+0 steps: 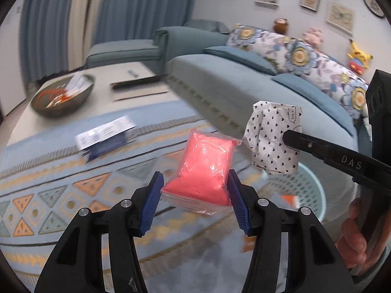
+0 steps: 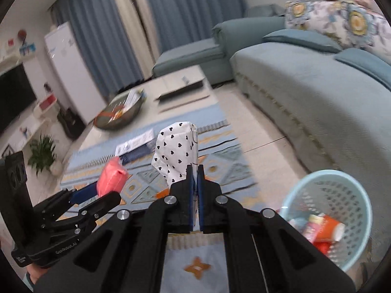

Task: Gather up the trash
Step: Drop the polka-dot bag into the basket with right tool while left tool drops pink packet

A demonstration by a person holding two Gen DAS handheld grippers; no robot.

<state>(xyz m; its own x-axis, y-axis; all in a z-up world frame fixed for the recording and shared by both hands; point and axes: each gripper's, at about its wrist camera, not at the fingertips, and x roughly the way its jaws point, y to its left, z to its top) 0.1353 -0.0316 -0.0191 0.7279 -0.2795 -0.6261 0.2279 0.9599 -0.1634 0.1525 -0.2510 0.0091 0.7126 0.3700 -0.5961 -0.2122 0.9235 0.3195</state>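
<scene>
My left gripper (image 1: pixel 195 183) is shut on a pink packet in clear wrap (image 1: pixel 205 168), held above the patterned rug (image 1: pixel 73 195). In the right wrist view that pink packet (image 2: pixel 111 179) shows at the left between the left gripper's fingers. My right gripper (image 2: pixel 194 171) is shut on a crumpled white wrapper with small black hearts (image 2: pixel 177 153); the same wrapper (image 1: pixel 273 139) hangs at the right of the left wrist view. A light blue mesh basket (image 2: pixel 342 188) stands on the floor at the lower right with several red and orange wrappers inside.
A blue and white box (image 1: pixel 107 136) lies on the rug. Beyond it a low table (image 2: pixel 185 97) carries a dark bowl (image 1: pixel 63 97) with wrappers. A teal sofa (image 2: pixel 317 92) with floral cushions runs along the right. A potted plant (image 2: pixel 41 153) and TV are at the left.
</scene>
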